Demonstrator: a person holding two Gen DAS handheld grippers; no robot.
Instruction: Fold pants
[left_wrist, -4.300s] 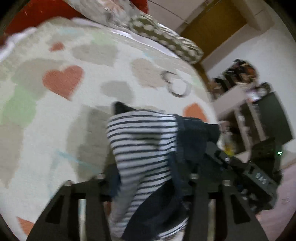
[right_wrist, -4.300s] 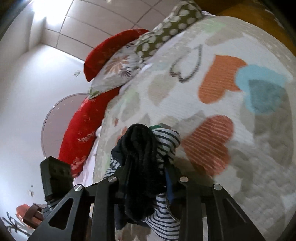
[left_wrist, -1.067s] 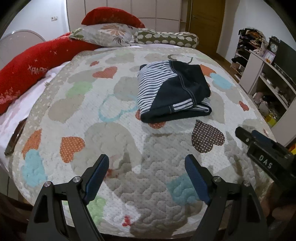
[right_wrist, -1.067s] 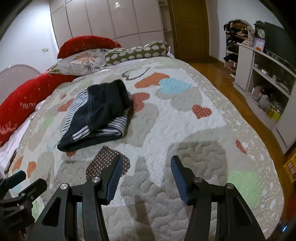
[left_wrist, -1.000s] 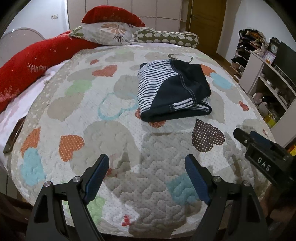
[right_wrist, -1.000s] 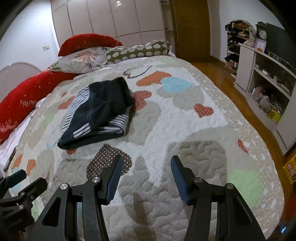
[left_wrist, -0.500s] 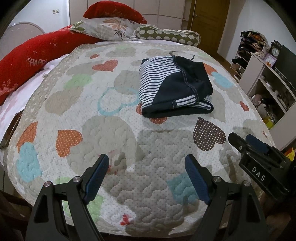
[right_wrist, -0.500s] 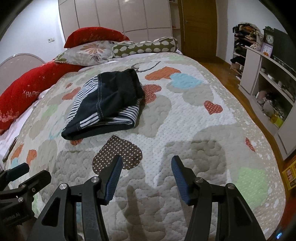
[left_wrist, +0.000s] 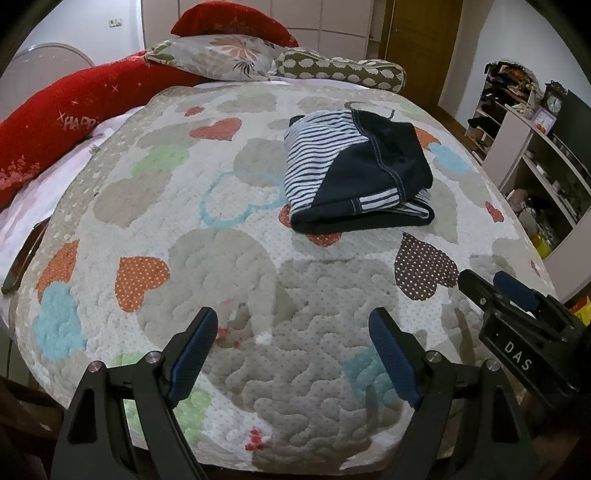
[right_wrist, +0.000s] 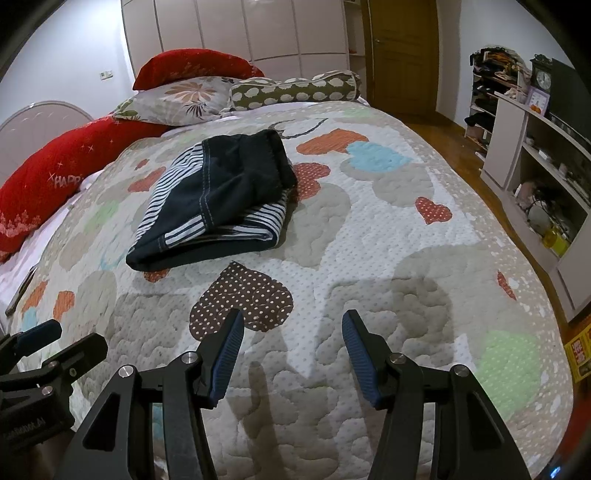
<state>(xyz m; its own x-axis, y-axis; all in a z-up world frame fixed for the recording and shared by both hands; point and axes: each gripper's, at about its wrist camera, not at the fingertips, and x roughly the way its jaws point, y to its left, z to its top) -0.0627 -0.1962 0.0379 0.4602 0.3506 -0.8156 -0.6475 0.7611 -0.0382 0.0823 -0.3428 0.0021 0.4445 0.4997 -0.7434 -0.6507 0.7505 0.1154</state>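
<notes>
Left wrist view: pants (left_wrist: 354, 173) lie folded in a compact bundle on the quilt (left_wrist: 229, 280), upper centre of frame, near the pillows (left_wrist: 218, 61). Left gripper (left_wrist: 291, 350) and right gripper (right_wrist: 291, 350) hang wide and empty, lower frame, well apart from them. Folding looks complete; any last tidying calls for squaring edges gently.

Heart-patterned quilt (left_wrist: 221, 258); red bolster (left_wrist: 66, 122); floral pillow (right_wrist: 177, 98); spotted olive cushion (right_wrist: 295, 90); wooden door (right_wrist: 402, 55); shelving unit (right_wrist: 535, 166); clock (right_wrist: 542, 78).
</notes>
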